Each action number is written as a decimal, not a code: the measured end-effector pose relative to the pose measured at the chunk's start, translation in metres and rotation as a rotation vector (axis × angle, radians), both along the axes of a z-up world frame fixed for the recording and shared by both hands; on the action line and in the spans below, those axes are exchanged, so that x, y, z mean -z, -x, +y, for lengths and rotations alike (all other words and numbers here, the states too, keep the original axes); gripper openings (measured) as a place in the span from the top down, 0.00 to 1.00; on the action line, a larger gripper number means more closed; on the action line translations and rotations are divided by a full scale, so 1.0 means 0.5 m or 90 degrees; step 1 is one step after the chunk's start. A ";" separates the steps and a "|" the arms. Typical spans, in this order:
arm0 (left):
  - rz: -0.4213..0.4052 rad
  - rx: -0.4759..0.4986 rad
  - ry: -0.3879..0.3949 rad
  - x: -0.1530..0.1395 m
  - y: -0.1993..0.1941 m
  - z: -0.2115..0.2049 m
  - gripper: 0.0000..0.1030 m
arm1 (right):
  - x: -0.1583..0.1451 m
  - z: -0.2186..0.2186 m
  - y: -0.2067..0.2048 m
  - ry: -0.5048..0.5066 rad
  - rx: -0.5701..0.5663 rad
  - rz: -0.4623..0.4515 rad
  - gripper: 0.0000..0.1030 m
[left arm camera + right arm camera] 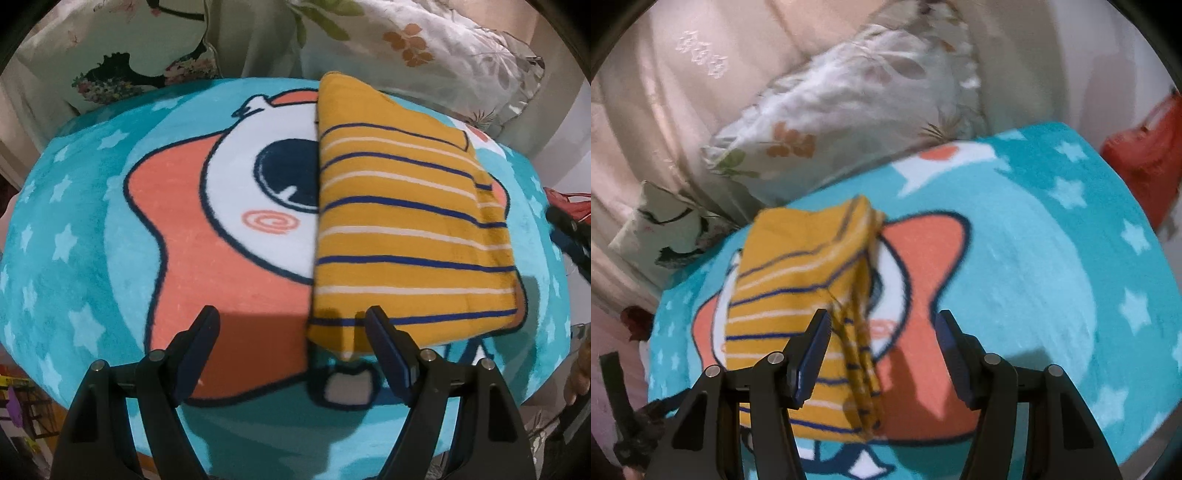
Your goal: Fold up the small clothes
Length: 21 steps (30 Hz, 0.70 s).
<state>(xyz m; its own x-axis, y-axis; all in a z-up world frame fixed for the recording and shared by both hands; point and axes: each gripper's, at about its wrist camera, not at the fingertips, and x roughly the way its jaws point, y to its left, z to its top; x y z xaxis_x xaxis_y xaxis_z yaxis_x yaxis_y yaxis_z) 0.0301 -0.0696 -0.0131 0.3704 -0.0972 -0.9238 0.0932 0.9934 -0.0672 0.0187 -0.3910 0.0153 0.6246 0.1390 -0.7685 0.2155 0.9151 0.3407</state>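
Observation:
A small mustard-yellow garment with navy and white stripes lies folded into a long rectangle on the teal star-print blanket. My left gripper hovers open above the garment's near left corner, with nothing between its fingers. In the right wrist view the same garment lies folded, its layered edge facing right. My right gripper is open above that layered edge and holds nothing. The right gripper shows in the left wrist view only as a dark blurred shape at the right rim.
Floral pillows lie behind the blanket, one also in the right wrist view. A red object sits off the blanket's right side. A person's hand shows at the right edge. The blanket bears a cartoon star figure.

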 end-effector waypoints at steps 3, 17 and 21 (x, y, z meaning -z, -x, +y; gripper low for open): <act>-0.034 -0.022 0.007 -0.024 0.015 0.000 0.23 | -0.007 0.028 -0.038 0.015 -0.039 -0.019 0.39; -0.353 -0.227 -0.070 -0.237 0.119 0.092 0.04 | 0.093 0.095 -0.203 0.012 -0.137 0.082 0.40; -0.446 -0.268 -0.069 -0.302 0.144 0.110 0.00 | 0.049 0.096 -0.169 0.038 -0.143 0.058 0.39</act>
<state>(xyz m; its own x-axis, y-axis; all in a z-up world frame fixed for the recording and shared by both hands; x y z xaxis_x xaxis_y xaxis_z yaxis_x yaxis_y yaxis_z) -0.0419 -0.0145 0.1377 0.8501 0.2544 -0.4610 -0.3033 0.9523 -0.0337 0.1032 -0.3431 -0.0092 0.5112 0.2194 -0.8310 0.0320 0.9613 0.2735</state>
